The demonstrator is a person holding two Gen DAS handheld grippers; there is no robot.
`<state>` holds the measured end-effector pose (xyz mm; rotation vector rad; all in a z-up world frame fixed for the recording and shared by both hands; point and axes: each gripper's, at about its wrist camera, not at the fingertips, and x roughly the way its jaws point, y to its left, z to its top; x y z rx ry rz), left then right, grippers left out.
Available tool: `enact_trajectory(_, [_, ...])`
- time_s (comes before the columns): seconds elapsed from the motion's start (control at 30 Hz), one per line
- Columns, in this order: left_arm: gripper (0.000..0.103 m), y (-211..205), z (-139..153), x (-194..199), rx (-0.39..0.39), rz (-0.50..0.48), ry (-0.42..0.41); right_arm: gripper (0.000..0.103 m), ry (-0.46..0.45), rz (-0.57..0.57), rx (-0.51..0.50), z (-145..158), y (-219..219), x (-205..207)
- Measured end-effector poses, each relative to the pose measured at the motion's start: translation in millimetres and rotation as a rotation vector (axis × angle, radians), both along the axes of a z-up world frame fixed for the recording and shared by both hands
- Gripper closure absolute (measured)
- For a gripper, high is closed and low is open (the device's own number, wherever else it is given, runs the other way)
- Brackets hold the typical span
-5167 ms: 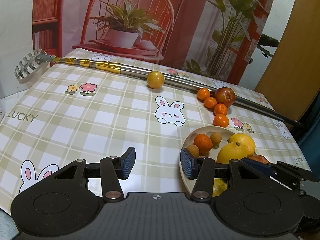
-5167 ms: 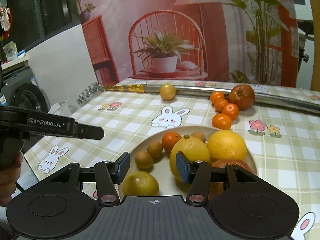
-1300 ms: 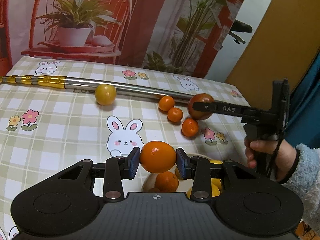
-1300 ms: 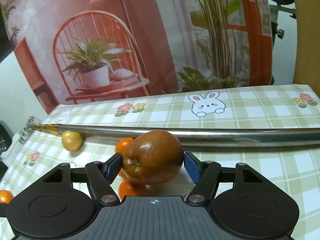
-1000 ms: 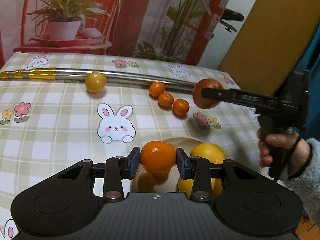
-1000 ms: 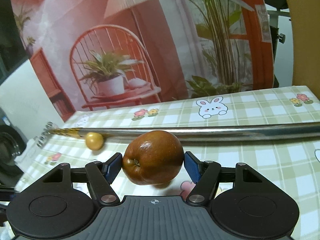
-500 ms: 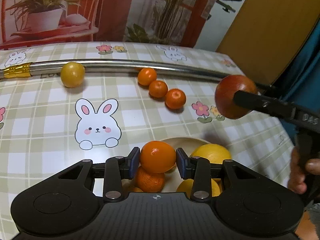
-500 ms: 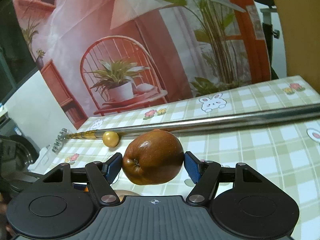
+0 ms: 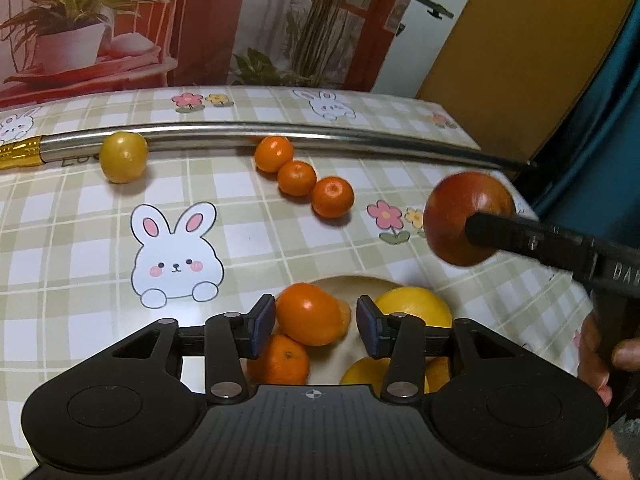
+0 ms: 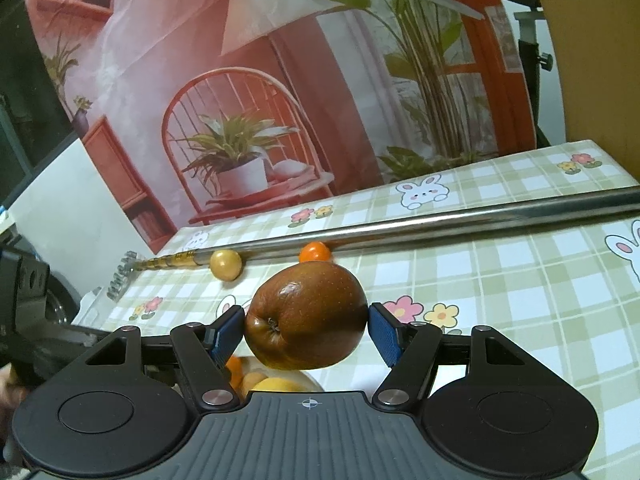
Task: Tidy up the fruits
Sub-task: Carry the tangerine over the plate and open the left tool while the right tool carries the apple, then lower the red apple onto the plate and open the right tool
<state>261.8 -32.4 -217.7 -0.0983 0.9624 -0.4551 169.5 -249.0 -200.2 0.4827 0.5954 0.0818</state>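
My left gripper (image 9: 316, 328) hovers over the beige plate (image 9: 360, 282). An orange (image 9: 308, 314) sits between its fingers, touching the left pad, with a small gap at the right pad; it seems to rest on another orange (image 9: 280, 360) in the plate. Lemons (image 9: 416, 304) fill the plate's right side. My right gripper (image 10: 306, 334) is shut on a red-brown apple (image 10: 306, 316), held in the air to the right of the plate; the left wrist view shows the apple (image 9: 460, 208) too. Three mandarins (image 9: 296, 178) and a yellow fruit (image 9: 123, 157) lie on the checked cloth.
A long metal pole (image 9: 320, 136) with a gold end lies across the far side of the table, touching the yellow fruit and the nearest mandarin. A person's hand (image 9: 600, 360) holds the right gripper at the table's right edge. A printed backdrop stands behind.
My left gripper carried the orange down over the plate and its fingers have spread slightly, freeing the right pad. The right gripper lifted the apple off the cloth and brought it toward the plate.
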Motion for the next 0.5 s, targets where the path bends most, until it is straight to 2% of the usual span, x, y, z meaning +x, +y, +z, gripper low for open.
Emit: enact_trajectory(0.5, [0.053, 39.1, 40.1, -43.9, 0.009, 0.159, -0.086, 0.039, -0.008, 0.029, -0.034, 12.8, 37.7, -31.2])
